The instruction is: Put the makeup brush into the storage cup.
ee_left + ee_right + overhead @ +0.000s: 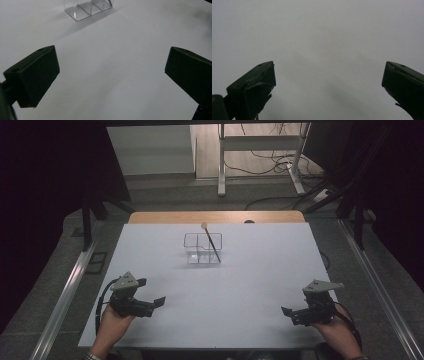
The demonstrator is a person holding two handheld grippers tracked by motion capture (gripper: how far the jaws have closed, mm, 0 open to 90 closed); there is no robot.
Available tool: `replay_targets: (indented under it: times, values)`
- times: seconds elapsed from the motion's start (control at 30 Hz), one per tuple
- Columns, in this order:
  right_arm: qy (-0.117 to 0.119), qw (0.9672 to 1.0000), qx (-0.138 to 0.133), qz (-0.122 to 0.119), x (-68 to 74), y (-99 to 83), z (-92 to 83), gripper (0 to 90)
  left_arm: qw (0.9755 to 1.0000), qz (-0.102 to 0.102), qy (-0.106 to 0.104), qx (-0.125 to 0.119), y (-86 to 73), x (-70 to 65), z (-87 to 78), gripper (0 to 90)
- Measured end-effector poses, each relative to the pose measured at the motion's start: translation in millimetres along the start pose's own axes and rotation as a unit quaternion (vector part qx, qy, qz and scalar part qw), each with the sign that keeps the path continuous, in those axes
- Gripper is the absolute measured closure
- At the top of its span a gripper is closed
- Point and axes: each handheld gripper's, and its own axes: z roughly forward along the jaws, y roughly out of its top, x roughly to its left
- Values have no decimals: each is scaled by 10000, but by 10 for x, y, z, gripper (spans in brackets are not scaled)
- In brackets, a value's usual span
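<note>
Clear divided organizer [202, 248] sits mid-worktop [260, 270], toward the far edge; a thin dark brush-like stick [212, 243] leans in its right compartment, pale tip up past the rim, likely parked there so it stays reachable. Exact type of stick is hard to tell. Left tool [150, 295] rests near-left of the organizer, jaws wide, empty, aimed toward it. Right tool [289, 312] rests near-right of the organizer, jaws wide, empty. Both look staged at rest, well apart from it.

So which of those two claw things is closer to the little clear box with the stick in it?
Left, slightly. The left gripper sits below-left of the clear box; the right gripper sits farther off, below-right. Both are open and apart from it.
</note>
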Motion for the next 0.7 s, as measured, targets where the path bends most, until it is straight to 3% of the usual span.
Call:
replay_targets:
  times: [0.7]
  values:
    - [-2, 10000, 14, 10, 0, 0, 7, 0, 9993, -159, 321, 74, -228, 86, -221, 0]
